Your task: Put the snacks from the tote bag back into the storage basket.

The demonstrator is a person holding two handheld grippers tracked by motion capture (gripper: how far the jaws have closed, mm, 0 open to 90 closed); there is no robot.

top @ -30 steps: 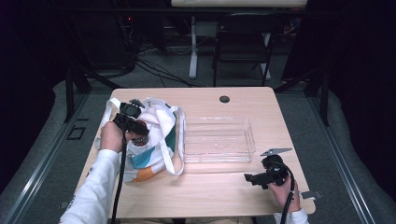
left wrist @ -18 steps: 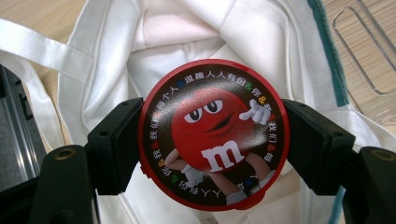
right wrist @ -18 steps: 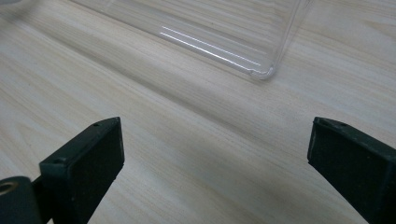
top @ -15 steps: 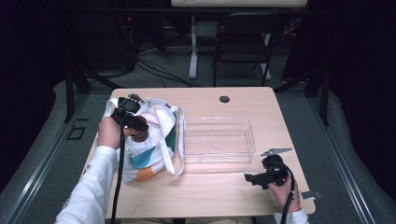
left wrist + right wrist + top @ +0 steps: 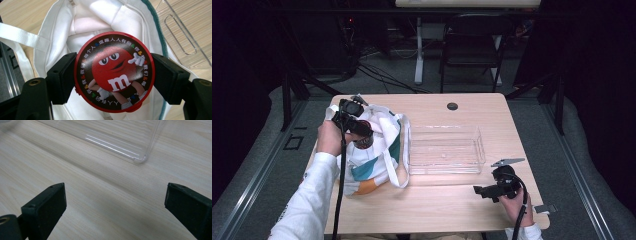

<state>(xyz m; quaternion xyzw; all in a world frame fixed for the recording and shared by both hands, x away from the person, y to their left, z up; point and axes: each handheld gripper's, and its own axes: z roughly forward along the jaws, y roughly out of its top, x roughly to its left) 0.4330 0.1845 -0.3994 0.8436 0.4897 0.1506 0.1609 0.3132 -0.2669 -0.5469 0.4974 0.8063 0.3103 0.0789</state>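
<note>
Left tongs [image 5: 113, 75] clamp M&M's tin [image 5: 114, 71] over tote bag [image 5: 379, 150], likely for clear tray [image 5: 444, 150]; right tongs [image 5: 113, 212] released.

From my high view the tin [image 5: 362, 141] in the left gripper [image 5: 357, 131] is too small to read. Its body hides behind the lid [image 5: 114, 72] in the left gripper view. The bag [image 5: 82, 30] runs off that frame, as the tray [image 5: 120, 140] does in the right gripper view.
</note>
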